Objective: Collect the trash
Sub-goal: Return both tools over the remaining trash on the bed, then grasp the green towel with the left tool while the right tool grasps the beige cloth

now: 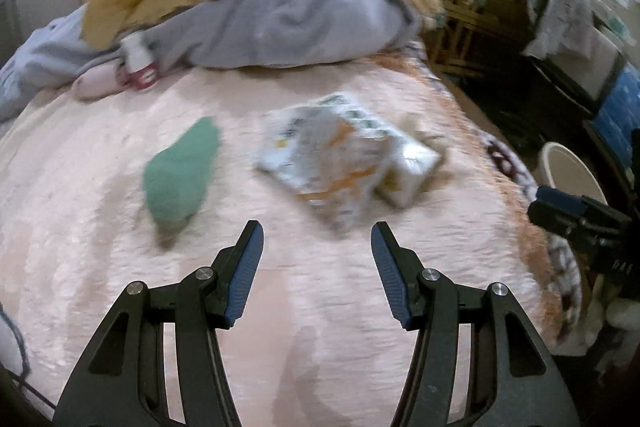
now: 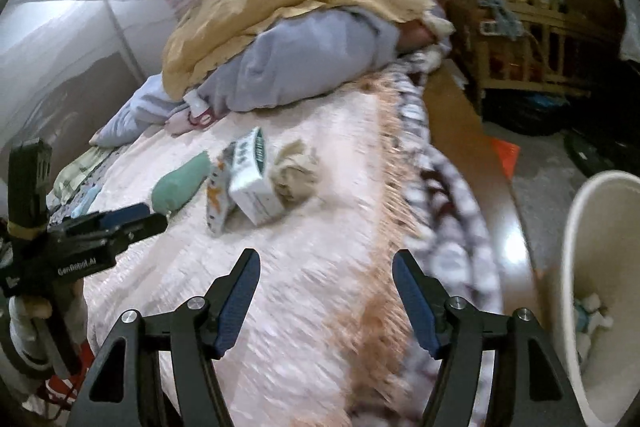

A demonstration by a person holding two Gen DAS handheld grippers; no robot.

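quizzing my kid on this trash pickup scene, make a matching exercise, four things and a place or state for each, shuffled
Things:
1. green soft cloth item
2. white cardboard box
3. crumpled beige paper wad
4. cream plastic bin

Descriptions:
A. on the floor beside the bed
B. leftmost of the litter
C. nearest the fringed blanket edge
D. between a flat printed packet and the wad

Pairs: 1-B, 2-D, 3-C, 4-A

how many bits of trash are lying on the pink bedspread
4, in one cluster mid-bed: the green bundle farthest from the bed's edge, the printed packet, the white box, and the crumpled brown paper nearest the edge. More may hide under the bedding.
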